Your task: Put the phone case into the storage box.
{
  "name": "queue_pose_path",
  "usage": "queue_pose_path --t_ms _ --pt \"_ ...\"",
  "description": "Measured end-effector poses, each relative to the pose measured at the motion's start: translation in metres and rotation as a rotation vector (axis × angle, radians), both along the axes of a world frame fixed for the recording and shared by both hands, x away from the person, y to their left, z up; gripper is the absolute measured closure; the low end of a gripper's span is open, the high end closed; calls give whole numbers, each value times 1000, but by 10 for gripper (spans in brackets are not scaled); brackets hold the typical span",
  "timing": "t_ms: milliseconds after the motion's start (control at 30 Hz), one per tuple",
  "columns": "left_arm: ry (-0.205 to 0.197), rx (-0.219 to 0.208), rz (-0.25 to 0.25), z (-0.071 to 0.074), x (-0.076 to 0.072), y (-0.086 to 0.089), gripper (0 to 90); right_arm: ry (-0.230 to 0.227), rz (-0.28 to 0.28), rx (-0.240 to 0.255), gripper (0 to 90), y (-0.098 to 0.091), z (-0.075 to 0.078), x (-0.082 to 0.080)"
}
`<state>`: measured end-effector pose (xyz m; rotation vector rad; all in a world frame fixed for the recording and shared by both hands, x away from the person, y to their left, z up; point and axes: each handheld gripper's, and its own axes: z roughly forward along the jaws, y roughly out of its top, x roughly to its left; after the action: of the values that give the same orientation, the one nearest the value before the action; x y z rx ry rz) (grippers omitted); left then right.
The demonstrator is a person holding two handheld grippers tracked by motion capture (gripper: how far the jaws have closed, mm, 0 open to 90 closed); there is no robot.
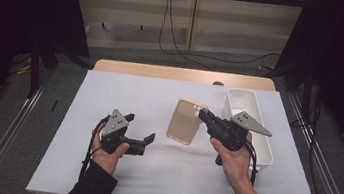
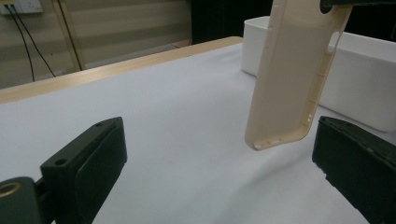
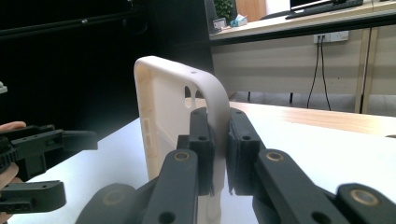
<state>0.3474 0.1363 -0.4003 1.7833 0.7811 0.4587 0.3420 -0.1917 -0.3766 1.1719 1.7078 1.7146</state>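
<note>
White sheeting covers the table [image 1: 100, 168], with a wooden edge at the far side. Over it, the right gripper [image 1: 203, 114] is clamped on one long edge of a beige phone case [image 1: 186, 121], holding it clear of the surface, lower corner hanging free. A white bin [image 1: 264, 144] sits just beside it. The left gripper [image 1: 141, 129], near the case, has its jaws spread wide with nothing between them.
</note>
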Motion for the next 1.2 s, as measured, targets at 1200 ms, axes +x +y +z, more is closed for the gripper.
queue_pose_path --t_ms 1200 --pt "-56 -84 116 -20 -29 62 24 -87 -24 -9 821 -37 22 -5"
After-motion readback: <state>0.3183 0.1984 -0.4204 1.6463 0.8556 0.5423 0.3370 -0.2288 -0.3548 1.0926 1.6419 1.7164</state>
